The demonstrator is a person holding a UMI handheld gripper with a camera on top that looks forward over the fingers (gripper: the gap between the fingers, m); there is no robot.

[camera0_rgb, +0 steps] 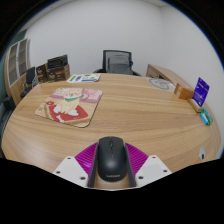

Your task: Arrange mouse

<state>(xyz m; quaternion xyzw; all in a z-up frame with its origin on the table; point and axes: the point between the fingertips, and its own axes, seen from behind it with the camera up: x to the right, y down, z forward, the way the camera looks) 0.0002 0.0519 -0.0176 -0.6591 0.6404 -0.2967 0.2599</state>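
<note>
The fingers [111, 168] pinch the mouse [110, 160]; it should travel level toward the mousepad [70, 104] on the tabletop [140, 115].

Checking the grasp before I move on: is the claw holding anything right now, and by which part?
Yes. The claw is shut on the black mouse, with the pink pads pressing its left and right sides around mid-body. Its front points toward the mouse pad.

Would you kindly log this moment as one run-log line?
gripper: shut on mouse | mouse pad: ahead on table | mouse not yet on pad
</note>
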